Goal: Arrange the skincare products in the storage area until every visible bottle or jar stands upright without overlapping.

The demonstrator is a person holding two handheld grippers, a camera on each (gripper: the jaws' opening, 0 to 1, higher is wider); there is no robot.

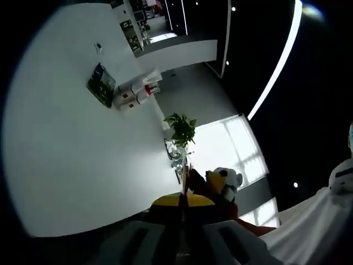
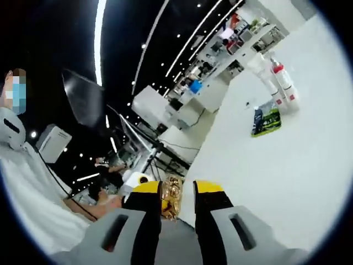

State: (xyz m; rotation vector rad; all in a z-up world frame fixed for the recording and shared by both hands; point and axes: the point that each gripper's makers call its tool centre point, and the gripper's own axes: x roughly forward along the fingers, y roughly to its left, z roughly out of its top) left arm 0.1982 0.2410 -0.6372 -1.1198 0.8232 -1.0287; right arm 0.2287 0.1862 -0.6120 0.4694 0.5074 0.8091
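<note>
In the right gripper view my right gripper [image 2: 176, 190] is closed around a small gold-coloured product [image 2: 172, 201], held in the air off the edge of the white table [image 2: 276, 182]. Far across that table stand white bottles with red caps [image 2: 284, 83], and a green packet [image 2: 266, 120] lies flat beside them. In the left gripper view my left gripper [image 1: 183, 200] is shut, its yellow tips meeting with nothing seen between them. The same white and red bottles [image 1: 135, 93] and green packet [image 1: 101, 85] sit far off on the tilted table [image 1: 77, 165].
A potted plant [image 1: 182, 128] and small glass items [image 1: 175, 154] stand near the table's edge. A plush toy [image 1: 223, 186] lies just beyond my left jaws. A person's white sleeve [image 2: 22, 187] is close on the left. Shelves and counters [image 2: 182, 105] fill the room behind.
</note>
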